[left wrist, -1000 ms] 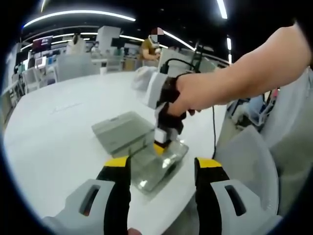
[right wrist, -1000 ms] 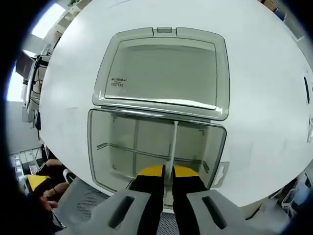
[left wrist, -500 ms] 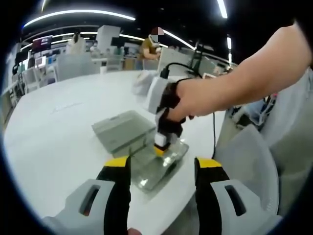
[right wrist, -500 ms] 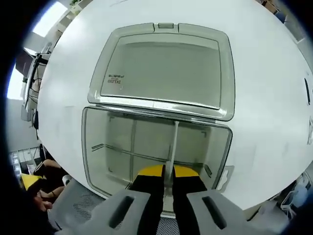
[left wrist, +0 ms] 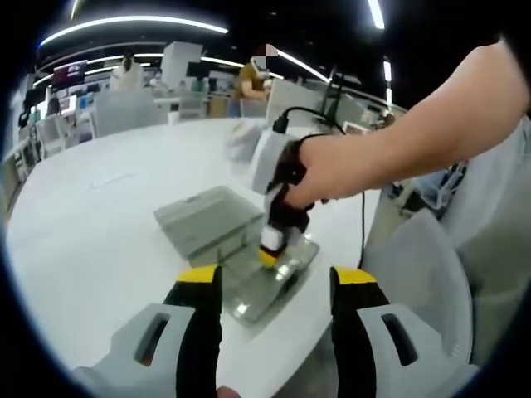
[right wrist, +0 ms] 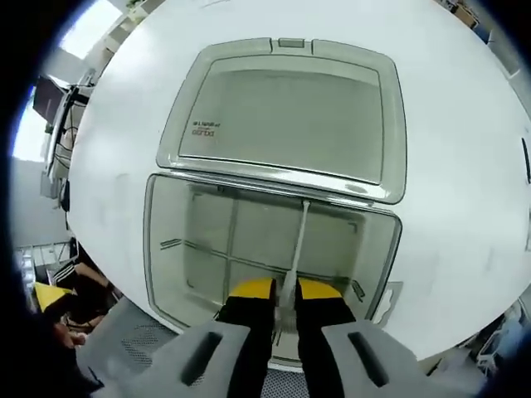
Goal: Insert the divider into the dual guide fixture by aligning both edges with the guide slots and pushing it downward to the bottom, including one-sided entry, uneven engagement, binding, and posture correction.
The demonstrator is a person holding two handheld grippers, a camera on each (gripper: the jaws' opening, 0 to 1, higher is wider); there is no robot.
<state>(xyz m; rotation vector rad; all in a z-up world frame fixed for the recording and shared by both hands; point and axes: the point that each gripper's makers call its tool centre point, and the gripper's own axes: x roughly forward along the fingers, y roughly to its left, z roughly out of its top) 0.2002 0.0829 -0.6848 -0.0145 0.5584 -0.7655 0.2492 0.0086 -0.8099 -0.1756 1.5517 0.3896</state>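
A clear grey box (right wrist: 152, 249) lies on the white table with its lid (right wrist: 282, 116) folded open behind it. A thin clear divider (right wrist: 297, 240) stands on edge across the box's right part, its far end touching the back wall. My right gripper (right wrist: 284, 292) is shut on the divider's near end. From the left gripper view, a hand holds the right gripper (left wrist: 269, 255) pointing down into the box (left wrist: 249, 303), beside the lid (left wrist: 203, 220). My left gripper (left wrist: 275, 280) hovers open in front of the box with nothing between its jaws.
Fixed partitions (right wrist: 217, 255) cross inside the box's left part. The table's (left wrist: 91, 215) edge runs close behind the box. A grey chair (left wrist: 415, 265) and a black cable (left wrist: 362, 224) are at the right. People and desks are far behind.
My right gripper has sunk a little toward the box with the divider and shifted slightly left. The left gripper has stayed still and open.
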